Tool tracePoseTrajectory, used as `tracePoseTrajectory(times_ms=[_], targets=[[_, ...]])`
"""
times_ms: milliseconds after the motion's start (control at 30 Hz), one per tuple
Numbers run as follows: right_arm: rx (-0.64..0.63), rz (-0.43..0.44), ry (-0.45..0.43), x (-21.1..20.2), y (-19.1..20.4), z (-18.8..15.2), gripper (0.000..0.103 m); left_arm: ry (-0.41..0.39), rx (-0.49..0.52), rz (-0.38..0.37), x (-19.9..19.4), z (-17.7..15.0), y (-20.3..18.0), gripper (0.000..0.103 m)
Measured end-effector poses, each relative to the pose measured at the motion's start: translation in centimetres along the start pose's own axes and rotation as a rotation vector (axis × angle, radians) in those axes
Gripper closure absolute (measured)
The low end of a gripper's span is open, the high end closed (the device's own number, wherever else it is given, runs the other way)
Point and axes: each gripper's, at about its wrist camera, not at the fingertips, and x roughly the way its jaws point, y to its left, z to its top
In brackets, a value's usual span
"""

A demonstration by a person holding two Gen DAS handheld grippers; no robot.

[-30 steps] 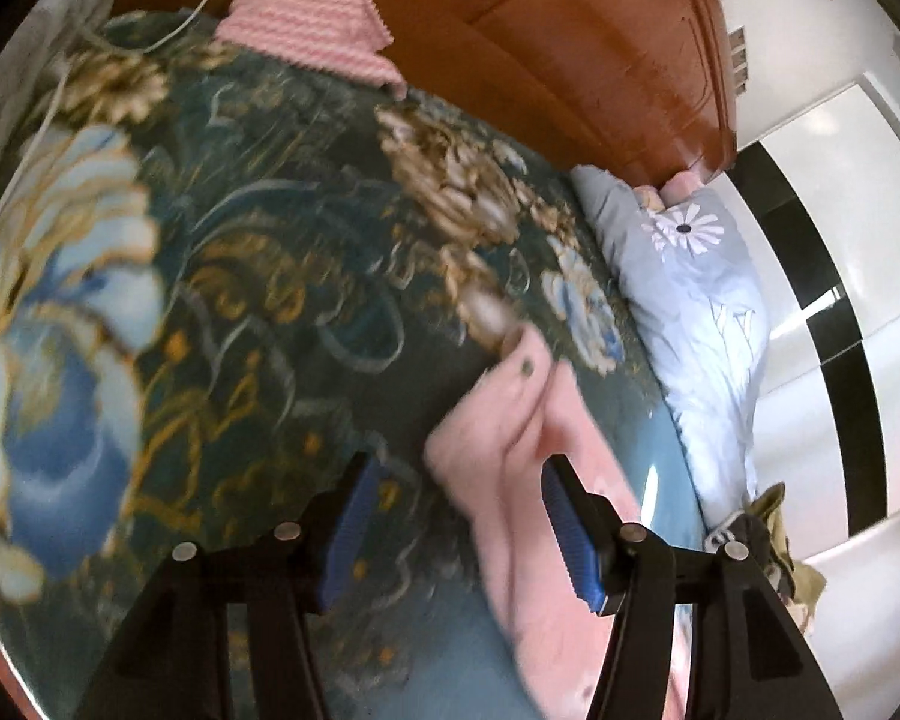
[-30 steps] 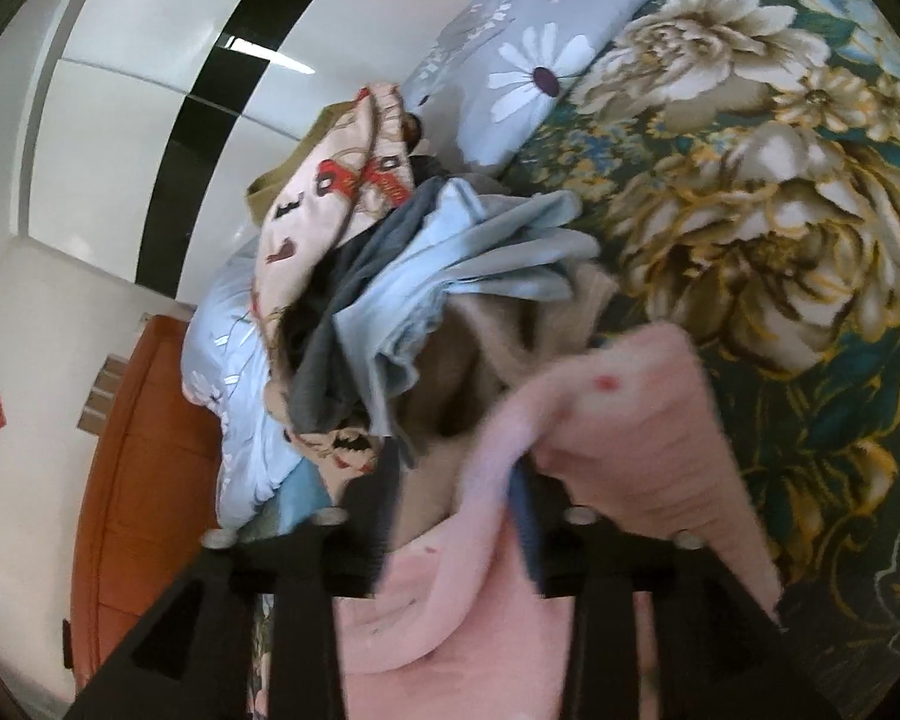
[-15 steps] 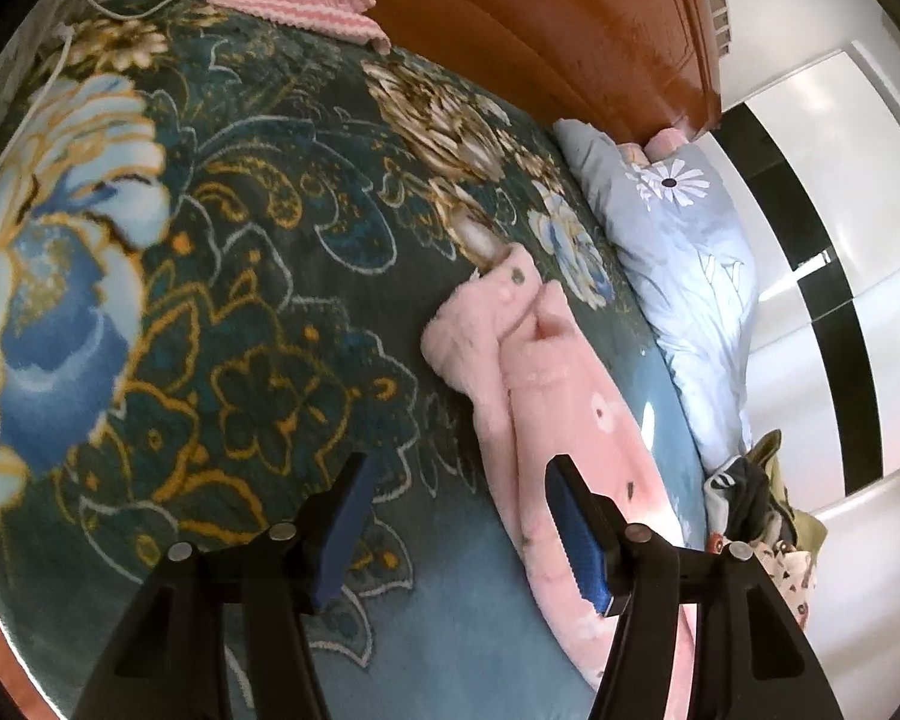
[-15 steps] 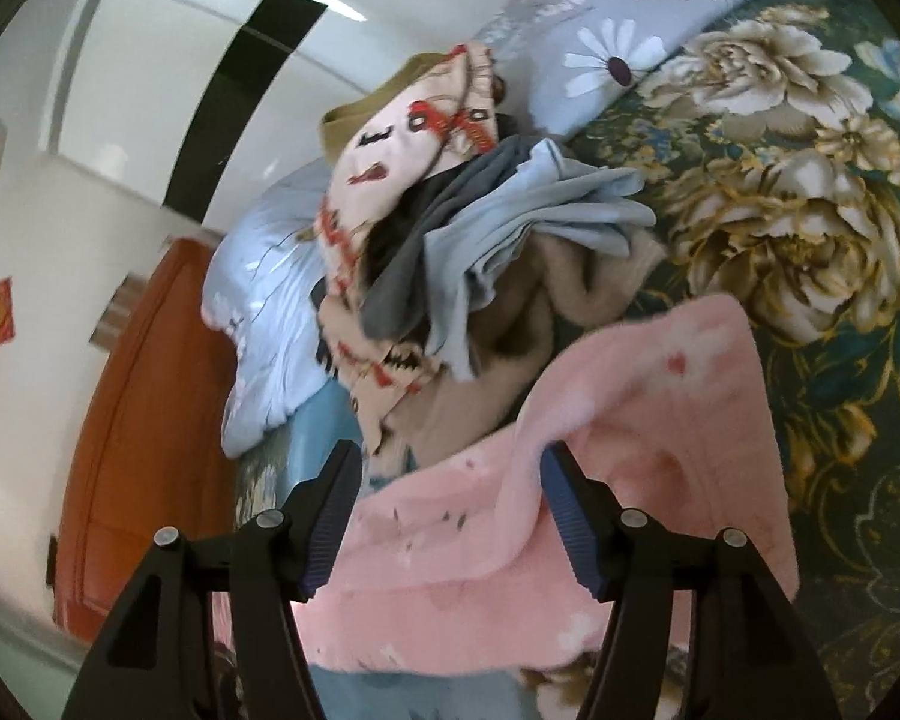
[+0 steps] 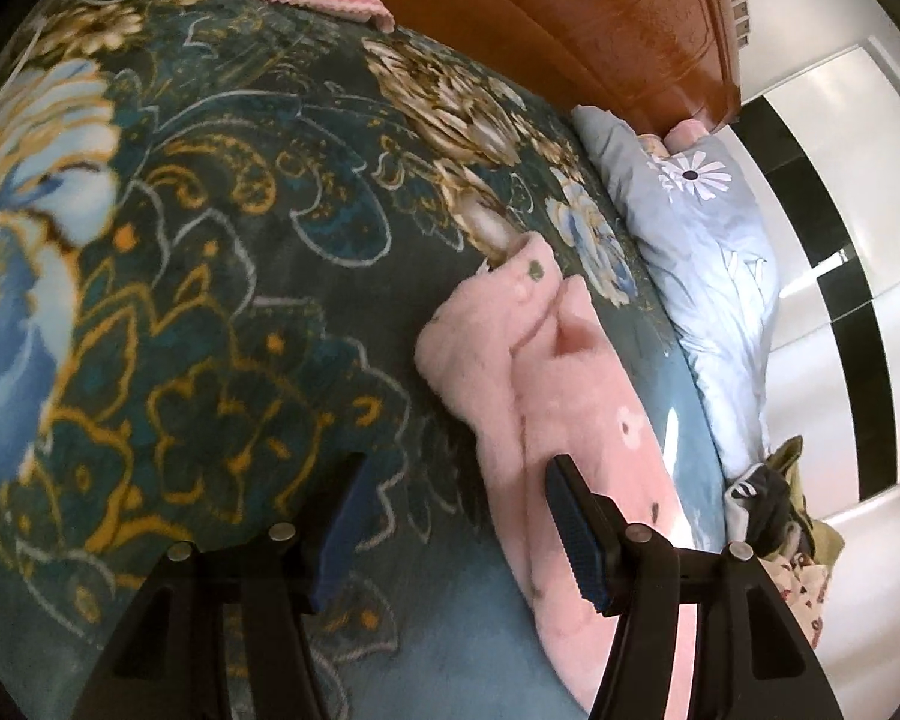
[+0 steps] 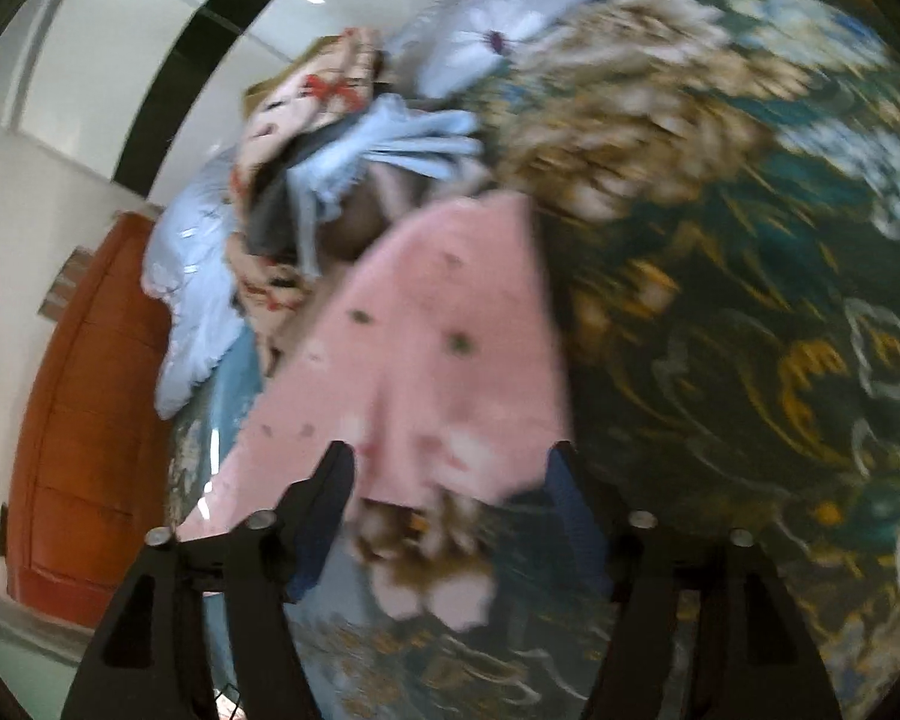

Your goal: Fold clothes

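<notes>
Left wrist view: pink fleece garment (image 5: 546,384) spread flat along the floral blanket (image 5: 210,300), just ahead of the left gripper (image 5: 450,531), fingers apart, nothing clasped. Right wrist view, blurred: right gripper (image 6: 450,516) with jaws opening, near hem of the pink fleece garment (image 6: 438,348) just past the tips, not pinched; heap of unfolded clothes (image 6: 342,138) beyond, against the pale blue pillow (image 6: 192,300). Probably smoothing done, first fold next. Best to seize both corners of one short edge, lift only slightly, carry evenly toward the opposite edge, keep clear of the heap.
</notes>
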Motion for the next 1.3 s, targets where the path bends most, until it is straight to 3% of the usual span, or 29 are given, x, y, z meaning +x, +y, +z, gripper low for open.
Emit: tracePoseTrajectory(times_ms=[133,333,567,700,767,867,900,933,1067,1300], targets=[[0.094,0.044,0.01,1.6,-2.5,-0.8,0.031,-0.003,0.012,0.019,0.7,0.3,-0.6,0.039],[0.122,0.118,0.011,5.6,-2.1,-1.0,0.031,-0.032,-0.005,0.009,0.9,0.3,-0.4,0.039],[0.259,0.191,-0.182,6.1,-3.3,-0.8,0.029,-0.076,0.016,0.055,1.8,0.6,-1.4,0.039],[0.242,0.161,-0.207,7.5,-2.0,0.2,0.029,-0.1,0.021,0.078,2.2,0.5,-1.9,0.039],[0.232,0.147,-0.206,8.1,-1.0,0.8,0.032,-0.103,-0.001,0.089,2.1,0.6,-1.7,0.046],[0.223,0.14,-0.201,8.6,-0.1,1.2,0.05,-0.087,-0.036,0.093,2.0,0.8,-1.1,0.073],[0.213,0.132,-0.201,8.6,0.2,1.3,0.052,-0.077,-0.038,0.093,2.0,0.7,-1.1,0.083],[0.202,0.126,-0.2,8.6,0.4,1.5,0.057,-0.069,-0.039,0.094,2.0,0.6,-1.1,0.087],[0.188,0.123,-0.197,8.0,0.9,2.2,0.066,-0.076,-0.005,0.129,1.3,0.0,-2.2,0.092],[0.176,0.16,-0.258,4.1,1.9,5.8,0.079,-0.139,0.103,0.048,-3.8,-0.1,-6.1,0.094]])
